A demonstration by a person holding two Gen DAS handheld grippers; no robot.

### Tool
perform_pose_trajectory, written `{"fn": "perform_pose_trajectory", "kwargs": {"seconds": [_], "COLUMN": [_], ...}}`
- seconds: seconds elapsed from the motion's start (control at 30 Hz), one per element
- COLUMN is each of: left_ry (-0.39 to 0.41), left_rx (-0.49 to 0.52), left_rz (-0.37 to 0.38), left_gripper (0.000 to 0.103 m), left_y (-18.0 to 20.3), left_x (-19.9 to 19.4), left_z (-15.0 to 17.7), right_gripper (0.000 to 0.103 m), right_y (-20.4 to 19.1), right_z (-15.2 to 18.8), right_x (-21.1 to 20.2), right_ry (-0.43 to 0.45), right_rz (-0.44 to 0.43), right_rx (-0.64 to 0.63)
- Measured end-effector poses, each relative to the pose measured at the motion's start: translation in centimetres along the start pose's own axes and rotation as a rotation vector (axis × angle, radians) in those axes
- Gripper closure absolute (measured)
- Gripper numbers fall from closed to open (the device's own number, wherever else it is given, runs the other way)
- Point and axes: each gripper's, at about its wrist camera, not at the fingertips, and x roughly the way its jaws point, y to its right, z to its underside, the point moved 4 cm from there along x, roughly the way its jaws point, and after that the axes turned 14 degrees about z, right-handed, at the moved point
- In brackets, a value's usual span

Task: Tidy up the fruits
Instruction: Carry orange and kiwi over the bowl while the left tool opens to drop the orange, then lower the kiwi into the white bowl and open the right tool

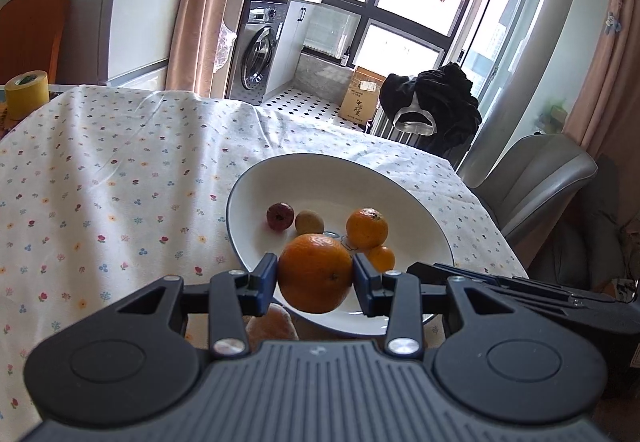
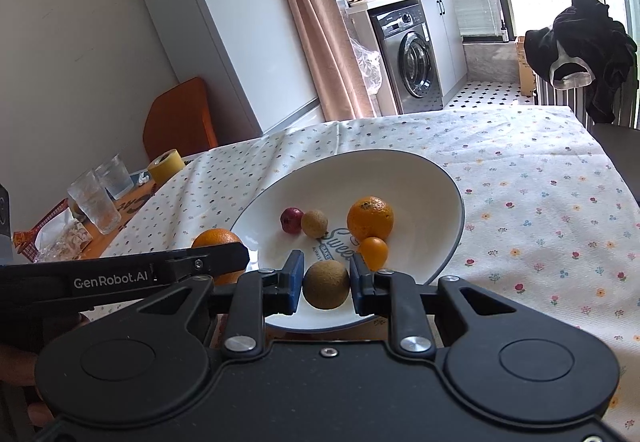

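Observation:
A white plate (image 1: 332,178) with a dark rim sits on the flowered tablecloth (image 1: 120,170). It holds a red fruit (image 1: 280,216), a small brown fruit (image 1: 309,222), an orange (image 1: 367,228) and a smaller orange (image 1: 382,258). My left gripper (image 1: 315,272) is shut on a large orange (image 1: 315,274), held over the plate's near-left rim. In the right wrist view that orange (image 2: 216,238) shows beside the plate (image 2: 440,194). My right gripper (image 2: 326,276) is shut on a round brown fruit (image 2: 326,284) above the plate's near edge. Its fingers (image 1: 424,269) reach in from the right.
A yellow tape roll (image 2: 166,164), two glasses (image 2: 94,202) and a red basket (image 2: 28,242) stand at the table's left end. A grey chair (image 1: 536,178) is off the right edge. A blurred peach-coloured shape (image 1: 272,326) lies under my left gripper.

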Motion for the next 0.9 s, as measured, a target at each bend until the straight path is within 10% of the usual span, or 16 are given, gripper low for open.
{"fn": "perform_pose_trajectory", "kwargs": {"seconds": [0.9], "left_ry": [0.063], "left_rx": [-0.036], "left_rz": [-0.112], "left_gripper": [0.022], "left_y": [-2.9], "left_x": [-7.1], "left_z": [1.7], "right_gripper": [0.058], "right_y": [-1.8], "right_z": [-0.1], "right_x": [-2.3], "right_ry": [0.023], "right_rz": [0.014], "right_rx": [0.001]}}
